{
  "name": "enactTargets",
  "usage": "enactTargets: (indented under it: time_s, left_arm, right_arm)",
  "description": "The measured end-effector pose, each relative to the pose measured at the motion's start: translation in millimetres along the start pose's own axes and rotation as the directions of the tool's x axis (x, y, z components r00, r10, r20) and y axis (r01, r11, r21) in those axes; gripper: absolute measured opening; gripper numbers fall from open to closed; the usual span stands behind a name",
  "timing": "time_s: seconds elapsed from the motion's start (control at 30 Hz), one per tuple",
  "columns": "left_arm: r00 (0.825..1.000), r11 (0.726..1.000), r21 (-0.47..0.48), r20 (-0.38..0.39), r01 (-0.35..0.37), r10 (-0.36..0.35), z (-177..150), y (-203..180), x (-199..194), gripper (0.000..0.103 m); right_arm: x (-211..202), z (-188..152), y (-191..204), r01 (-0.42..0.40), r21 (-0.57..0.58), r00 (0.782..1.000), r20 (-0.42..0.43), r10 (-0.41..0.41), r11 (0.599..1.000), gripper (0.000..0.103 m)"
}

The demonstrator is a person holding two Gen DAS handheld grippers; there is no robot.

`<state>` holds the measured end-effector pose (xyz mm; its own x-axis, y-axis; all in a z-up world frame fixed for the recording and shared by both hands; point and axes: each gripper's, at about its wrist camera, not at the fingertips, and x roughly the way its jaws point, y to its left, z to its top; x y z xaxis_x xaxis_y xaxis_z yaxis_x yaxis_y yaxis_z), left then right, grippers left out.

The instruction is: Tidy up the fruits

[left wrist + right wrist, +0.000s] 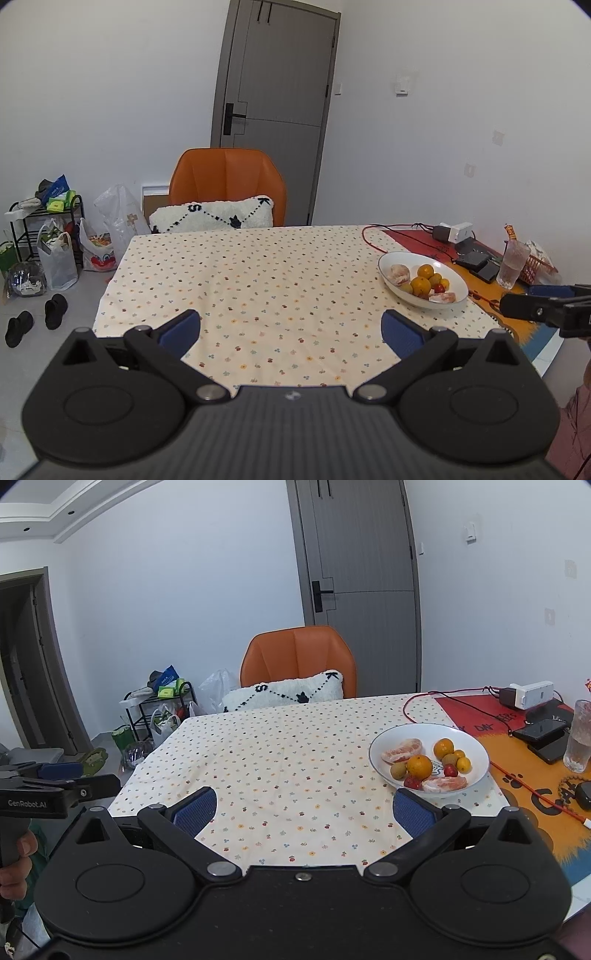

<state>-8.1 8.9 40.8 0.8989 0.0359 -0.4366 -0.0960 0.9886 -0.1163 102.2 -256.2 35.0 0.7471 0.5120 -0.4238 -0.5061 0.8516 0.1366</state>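
A white oval bowl point(456, 273) point(476, 751) stands on the right part of the flowered tablecloth. It holds oranges point(419, 766), peeled pomelo pieces point(402, 750), kiwis point(398, 770) and small red fruits point(450, 770). My left gripper point(291, 330) is open and empty above the near table edge, left of the bowl. My right gripper point(304, 806) is open and empty, also near the front edge, with the bowl just beyond its right finger. Each gripper shows at the edge of the other's view.
A glass of water point(583, 734), phones point(541, 731), a power strip point(532, 694) and a red cable point(532, 794) lie on the table's right side. An orange chair point(297, 657) with a white cushion stands behind the table. Bags and a rack point(48, 229) stand on the floor at the left.
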Motion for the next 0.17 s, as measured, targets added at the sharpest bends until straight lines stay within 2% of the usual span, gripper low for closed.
enactTargets:
  time_s: [0.17]
  left_arm:
    - [1.0, 1.0, 0.0, -0.005, 0.003, -0.003, 0.8, 0.4, 1.6, 0.103]
  right_arm:
    - [0.2, -0.7, -0.2, 0.003, 0.002, 1.0, -0.002, -0.003, 1.0, 0.103]
